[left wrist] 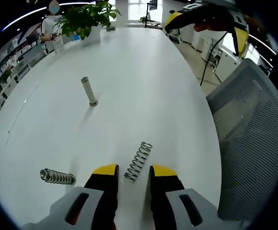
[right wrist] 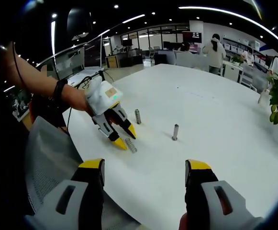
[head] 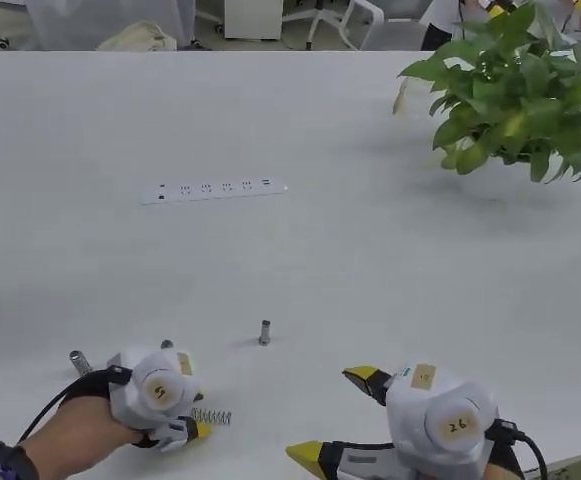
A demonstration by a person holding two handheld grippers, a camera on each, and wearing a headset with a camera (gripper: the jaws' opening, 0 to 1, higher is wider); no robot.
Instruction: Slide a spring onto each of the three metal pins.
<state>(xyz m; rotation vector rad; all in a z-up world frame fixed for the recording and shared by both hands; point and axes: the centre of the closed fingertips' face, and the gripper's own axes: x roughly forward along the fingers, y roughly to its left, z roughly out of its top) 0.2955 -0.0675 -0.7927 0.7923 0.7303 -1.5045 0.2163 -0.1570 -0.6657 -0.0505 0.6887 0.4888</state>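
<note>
A bare metal pin stands upright on the white table; it shows too in the left gripper view and the right gripper view. A loose spring lies flat on the table, its near end between the yellow tips of my left gripper, which is open around it without squeezing. A pin wearing a spring stands just to that gripper's left. Another spring-covered pin is at the far left. My right gripper is open and holds nothing, to the right of the spring.
A white power strip lies mid-table. A green potted plant stands at the back right. The table's near edge runs by my right gripper. A grey mesh chair is beside the table.
</note>
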